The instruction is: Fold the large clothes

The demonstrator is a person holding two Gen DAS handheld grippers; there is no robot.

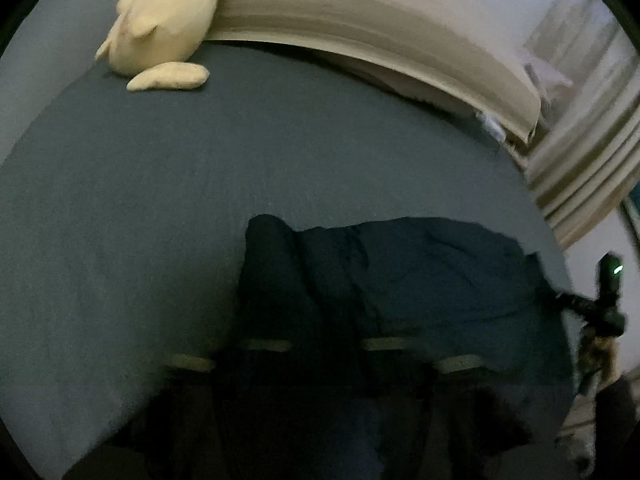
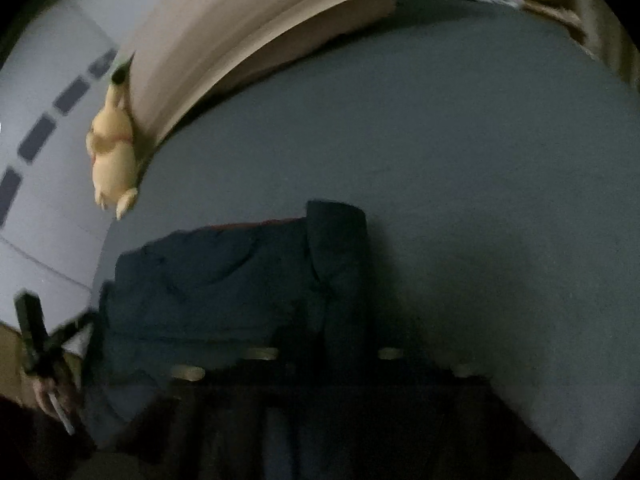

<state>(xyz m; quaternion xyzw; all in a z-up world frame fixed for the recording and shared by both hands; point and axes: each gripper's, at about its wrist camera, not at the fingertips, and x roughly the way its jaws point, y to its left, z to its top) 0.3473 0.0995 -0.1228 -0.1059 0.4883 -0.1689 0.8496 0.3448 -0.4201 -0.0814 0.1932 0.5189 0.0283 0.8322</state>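
A dark blue garment (image 1: 400,280) lay bunched on the grey-blue bed (image 1: 160,208), near its front edge, with one thick fold standing up at the left of the heap in the left wrist view and at the right of it in the right wrist view (image 2: 336,264). Both views were dim and smeared. The left gripper (image 1: 324,356) sat low in its own view, dark against the cloth, its jaws closed; whether cloth was pinched between them could not be told. The right gripper (image 2: 320,364) was likewise closed, its hold on the garment just as unclear. A yellow plush toy (image 1: 160,28) lay at the far side of the bed against a beige headboard (image 1: 360,28), well apart from the garment.
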